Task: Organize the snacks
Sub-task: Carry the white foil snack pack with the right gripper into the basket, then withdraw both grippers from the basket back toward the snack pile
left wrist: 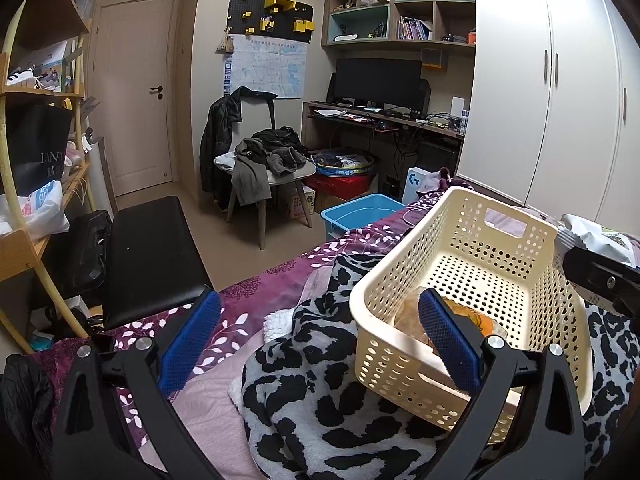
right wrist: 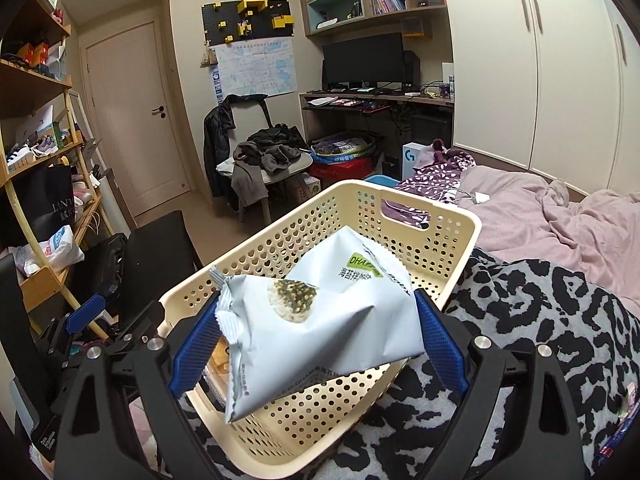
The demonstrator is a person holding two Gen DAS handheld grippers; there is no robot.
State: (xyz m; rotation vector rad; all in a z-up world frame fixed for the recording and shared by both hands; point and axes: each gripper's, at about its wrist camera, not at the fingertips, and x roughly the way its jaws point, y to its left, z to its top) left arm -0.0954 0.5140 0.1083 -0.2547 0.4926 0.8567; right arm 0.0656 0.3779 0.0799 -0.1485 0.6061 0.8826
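Observation:
A cream perforated basket [left wrist: 370,354] [right wrist: 404,195] sits on a black-and-white blanket on the bed. Inside it lies a clear pack with orange contents [left wrist: 476,318], partly hidden by my left finger. My left gripper [left wrist: 320,344] is open and holds nothing; its right pad reaches over the basket's near left corner. My right gripper [right wrist: 318,346] is shut on a pale grey seaweed snack bag [right wrist: 320,312], held just above the basket's near end. That bag [left wrist: 600,236] and the right gripper's black body show at the right edge of the left wrist view. In the right wrist view, the left gripper [right wrist: 86,314] is at the lower left.
The black-and-white blanket [right wrist: 560,320] lies over a purple floral sheet [left wrist: 256,284] and a pink duvet [right wrist: 560,216]. A black bench [left wrist: 152,256] stands beside the bed, with a blue bin [left wrist: 360,210] and a clothes-covered chair [left wrist: 260,164] beyond. Shelves line the left wall.

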